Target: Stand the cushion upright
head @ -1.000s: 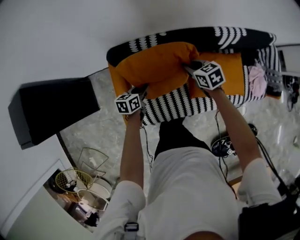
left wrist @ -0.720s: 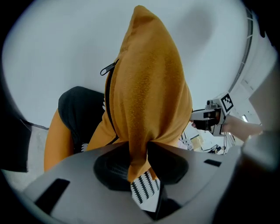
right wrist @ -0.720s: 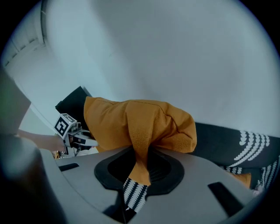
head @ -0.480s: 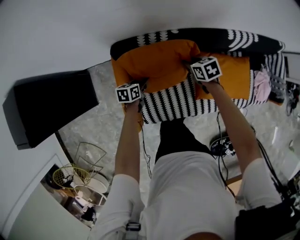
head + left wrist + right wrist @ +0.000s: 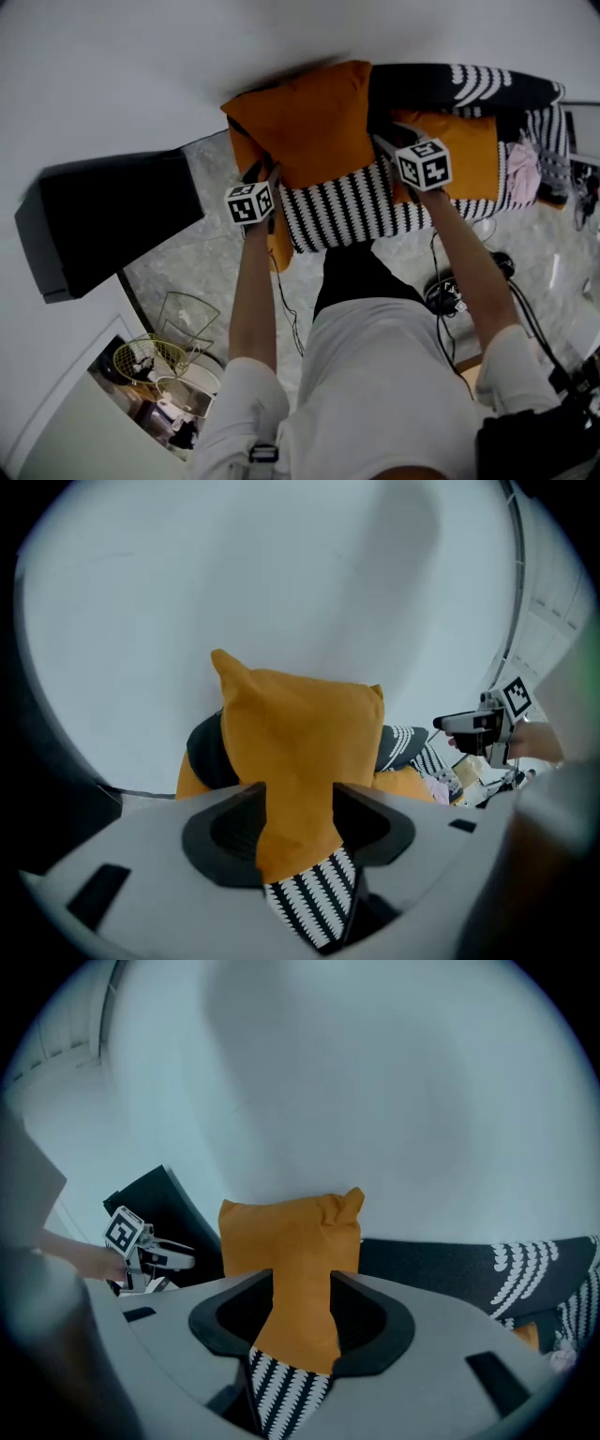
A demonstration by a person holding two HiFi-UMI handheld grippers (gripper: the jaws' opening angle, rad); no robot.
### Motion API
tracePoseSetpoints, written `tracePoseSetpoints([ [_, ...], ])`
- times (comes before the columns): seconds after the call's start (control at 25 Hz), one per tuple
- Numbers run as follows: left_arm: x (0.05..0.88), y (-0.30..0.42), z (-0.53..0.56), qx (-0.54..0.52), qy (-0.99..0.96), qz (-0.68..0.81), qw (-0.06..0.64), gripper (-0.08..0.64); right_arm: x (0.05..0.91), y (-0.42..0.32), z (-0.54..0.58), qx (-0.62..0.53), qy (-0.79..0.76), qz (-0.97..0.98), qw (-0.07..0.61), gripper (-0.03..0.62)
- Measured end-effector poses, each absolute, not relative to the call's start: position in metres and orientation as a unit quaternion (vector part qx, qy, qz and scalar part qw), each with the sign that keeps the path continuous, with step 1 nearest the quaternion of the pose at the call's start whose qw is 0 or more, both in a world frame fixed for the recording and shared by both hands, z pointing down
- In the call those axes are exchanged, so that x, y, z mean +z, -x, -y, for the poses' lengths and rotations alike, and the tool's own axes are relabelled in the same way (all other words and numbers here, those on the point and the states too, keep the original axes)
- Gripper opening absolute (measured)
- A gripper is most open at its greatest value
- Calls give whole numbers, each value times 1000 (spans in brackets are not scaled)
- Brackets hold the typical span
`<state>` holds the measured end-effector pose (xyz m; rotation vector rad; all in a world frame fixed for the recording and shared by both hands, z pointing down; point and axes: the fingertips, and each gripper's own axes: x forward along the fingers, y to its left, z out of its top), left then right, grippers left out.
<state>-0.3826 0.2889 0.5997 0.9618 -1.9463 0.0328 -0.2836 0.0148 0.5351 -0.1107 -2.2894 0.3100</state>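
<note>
The orange cushion (image 5: 314, 122) stands upright on the striped sofa (image 5: 347, 202), leaning against the black backrest (image 5: 422, 80) and the white wall. My left gripper (image 5: 270, 173) is at the cushion's lower left corner. Its jaws have just been opening, and the pads press on nothing. My right gripper (image 5: 382, 143) is by the cushion's right edge. Its jaws have also just been opening and hold nothing. In the left gripper view the cushion (image 5: 300, 733) rises just beyond the open left gripper (image 5: 298, 822). The right gripper view shows the cushion (image 5: 291, 1241) the same way past the right gripper (image 5: 302, 1312).
A second orange cushion (image 5: 469, 150) lies flat on the seat to the right, with pink cloth (image 5: 518, 159) beyond it. A black cabinet (image 5: 103, 216) stands left of the sofa. A wire basket (image 5: 150, 361) and cables (image 5: 450, 291) are on the marble floor.
The cushion has gone from slumped on the seat to upright against the backrest. Both grippers have let go of it and drawn back a little, jaws now apart.
</note>
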Motion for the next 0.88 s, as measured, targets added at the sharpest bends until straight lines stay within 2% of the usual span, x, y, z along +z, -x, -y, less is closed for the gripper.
tracePoseSetpoints([
  [0.2,539,367,-284,8,-420,806,418,159,482,252,-25,145,54,928,340,172],
  [0.44,468,338,-280,5,-440,818,369,79,413,209,-15,150,45,947,282,97],
  [0.6,433,310,-281,3,-449,821,352,47,380,170,-4,165,23,954,250,75],
  [0.88,383,245,-281,-30,-479,815,324,3,345,105,-15,169,37,959,223,74],
])
